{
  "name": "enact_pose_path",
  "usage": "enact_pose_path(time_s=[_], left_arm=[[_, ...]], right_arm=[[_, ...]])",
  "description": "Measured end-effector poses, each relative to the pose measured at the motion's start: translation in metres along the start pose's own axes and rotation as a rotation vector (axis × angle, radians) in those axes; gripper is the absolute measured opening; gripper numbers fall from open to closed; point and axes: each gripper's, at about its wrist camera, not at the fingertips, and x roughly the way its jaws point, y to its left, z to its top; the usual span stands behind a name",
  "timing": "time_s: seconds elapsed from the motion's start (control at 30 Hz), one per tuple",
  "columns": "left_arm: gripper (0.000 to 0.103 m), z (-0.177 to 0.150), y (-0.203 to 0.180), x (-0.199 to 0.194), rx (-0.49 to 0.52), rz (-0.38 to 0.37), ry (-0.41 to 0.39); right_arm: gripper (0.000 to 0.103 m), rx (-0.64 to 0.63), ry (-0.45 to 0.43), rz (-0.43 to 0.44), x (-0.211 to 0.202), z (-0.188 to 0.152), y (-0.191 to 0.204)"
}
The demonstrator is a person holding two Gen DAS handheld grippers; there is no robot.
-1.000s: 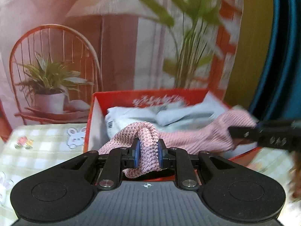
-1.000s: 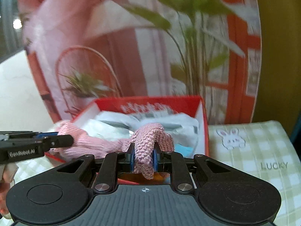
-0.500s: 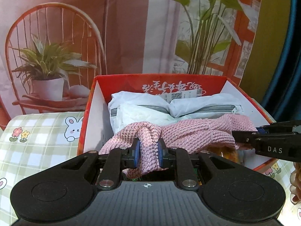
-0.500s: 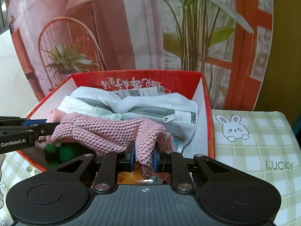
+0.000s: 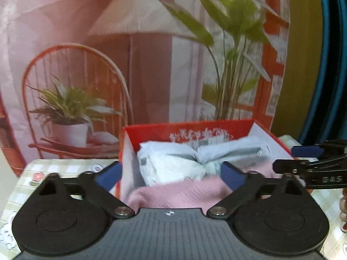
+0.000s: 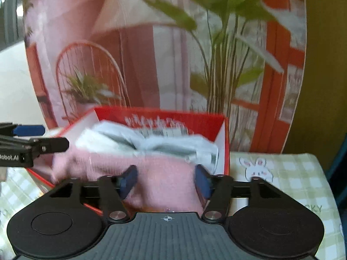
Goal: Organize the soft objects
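A pink knitted cloth [image 5: 180, 192] lies draped over the front of the open red box [image 5: 186, 127], on top of white and grey soft pouches [image 5: 173, 162]. My left gripper [image 5: 171, 174] is above the cloth's left end, its jaws opening wide and touching nothing. In the right wrist view the same pink cloth [image 6: 164, 173] sits between the blue pads of my right gripper [image 6: 166, 179]. Those jaws are opening too, and the pads do not press on the cloth. Each gripper shows in the other's view, the right gripper [image 5: 284, 158] and the left gripper [image 6: 54, 137].
The box stands on a green checked tablecloth [image 6: 282, 173] printed with bunnies. Close behind it hangs a backdrop [image 5: 108, 65] printed with a chair, a lamp and plants. A blue surface [image 5: 331, 65] rises at the far right.
Both grippers were shut on the ends of the pink cloth; both have let go and spread their jaws. The cloth has dropped onto the box's contents. Both views have tilted up a little.
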Motion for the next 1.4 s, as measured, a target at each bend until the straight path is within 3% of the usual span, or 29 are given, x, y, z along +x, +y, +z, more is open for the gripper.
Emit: enact_pose_path(time_s=[0.27,0.37,0.47,0.63,0.87,1.1,1.4], left_arm=[[0.103,0.003,-0.023,-0.062,0.091,0.1,-0.049],[0.103,0.007,-0.022,-0.086,0.095,0.13,-0.091],[0.103,0.017,-0.019,-0.11,0.08,0.099,-0.115],[0.103,0.033,-0.027,-0.15,0.111,0.129,-0.135],[0.103,0.044,-0.041,-0.217,0.075,0.109,-0.182],[0.103,0.038,-0.057,-0.272,0.106,0.137,-0.249],[0.103,0.024,-0.05,-0.306,0.003,0.152,-0.265]], right_arm=[[0.102,-0.026,-0.125,0.053,-0.065,0.028,0.018],[0.103,-0.004,-0.152,0.05,-0.091,0.038,0.024],[0.103,-0.001,-0.17,0.025,-0.115,0.043,0.031],[0.103,0.014,-0.209,-0.017,-0.16,0.047,0.044],[0.103,0.034,-0.272,-0.104,-0.221,0.046,0.066],[0.103,0.058,-0.293,-0.088,-0.27,0.032,0.079],[0.103,0.077,-0.295,-0.07,-0.308,0.01,0.094]])
